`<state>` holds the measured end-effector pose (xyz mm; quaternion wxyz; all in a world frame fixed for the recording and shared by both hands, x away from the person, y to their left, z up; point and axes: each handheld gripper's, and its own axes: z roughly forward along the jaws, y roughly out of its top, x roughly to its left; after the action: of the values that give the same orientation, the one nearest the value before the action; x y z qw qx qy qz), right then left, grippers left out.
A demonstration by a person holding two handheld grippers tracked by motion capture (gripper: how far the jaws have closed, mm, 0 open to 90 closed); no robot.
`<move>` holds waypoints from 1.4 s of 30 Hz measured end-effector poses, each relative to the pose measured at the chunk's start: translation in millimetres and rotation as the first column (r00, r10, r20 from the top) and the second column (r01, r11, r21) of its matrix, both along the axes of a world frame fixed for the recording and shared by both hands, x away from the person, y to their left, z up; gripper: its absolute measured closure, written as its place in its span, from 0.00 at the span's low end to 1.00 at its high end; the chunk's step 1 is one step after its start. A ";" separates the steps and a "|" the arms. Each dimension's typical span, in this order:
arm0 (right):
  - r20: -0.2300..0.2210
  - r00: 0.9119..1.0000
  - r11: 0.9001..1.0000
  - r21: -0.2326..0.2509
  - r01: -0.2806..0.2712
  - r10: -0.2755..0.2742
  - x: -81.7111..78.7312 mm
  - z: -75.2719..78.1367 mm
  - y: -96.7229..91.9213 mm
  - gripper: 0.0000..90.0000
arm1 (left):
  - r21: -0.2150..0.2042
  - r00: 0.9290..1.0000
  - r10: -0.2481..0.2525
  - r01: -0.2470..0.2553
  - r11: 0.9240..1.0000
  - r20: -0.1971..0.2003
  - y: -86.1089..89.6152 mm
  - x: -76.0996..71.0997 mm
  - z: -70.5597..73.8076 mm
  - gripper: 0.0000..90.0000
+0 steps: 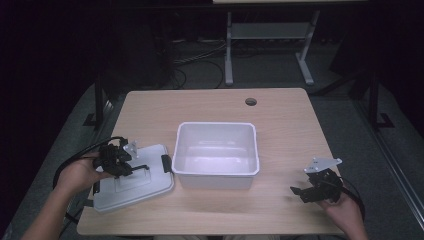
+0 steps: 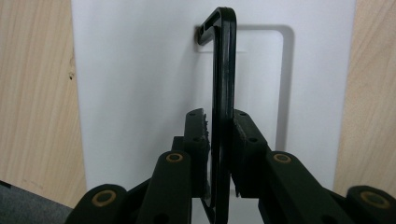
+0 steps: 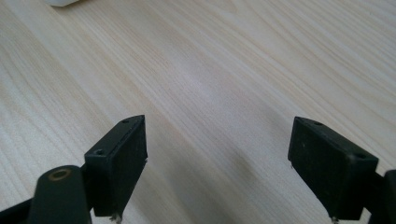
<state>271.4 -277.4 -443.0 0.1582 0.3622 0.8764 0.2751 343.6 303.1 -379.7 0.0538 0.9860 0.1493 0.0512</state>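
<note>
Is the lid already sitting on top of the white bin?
No: in the high view the lid lies flat on the table, left of the open white bin, its handle between the left gripper jaws.

Glossy black plastic handle (image 2: 223, 70) — smooth, seemingly plastic white lid (image 2: 140, 84).

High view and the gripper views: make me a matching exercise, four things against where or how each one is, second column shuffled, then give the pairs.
Things:
1. lid
2. white bin
3. left gripper
4. right gripper

States:
A. jaws apart over bare wood, nothing between them
B. open-topped, at the middle of the table
C. closed on the black handle
D. flat on the table, left of the bin

Pairs: 1-D, 2-B, 3-C, 4-A
</note>
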 end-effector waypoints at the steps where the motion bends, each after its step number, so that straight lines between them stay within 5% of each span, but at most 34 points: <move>1: 0.001 1.000 1.000 -0.001 -0.002 0.002 0.1 -0.3 0.0 0.21 | 0.001 1.000 0.000 0.000 1.000 0.001 -0.4 0.1 0.2 0.87; 42: -0.008 1.000 1.000 -0.004 -0.014 0.013 0.3 -2.8 2.6 0.21 | 0.046 1.000 -0.022 0.022 0.999 -0.003 -6.8 8.5 3.3 0.94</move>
<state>271.7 -274.8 -445.8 0.1535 0.3571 0.8801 0.2727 352.1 296.3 -376.4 0.0314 0.9886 0.1372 0.0528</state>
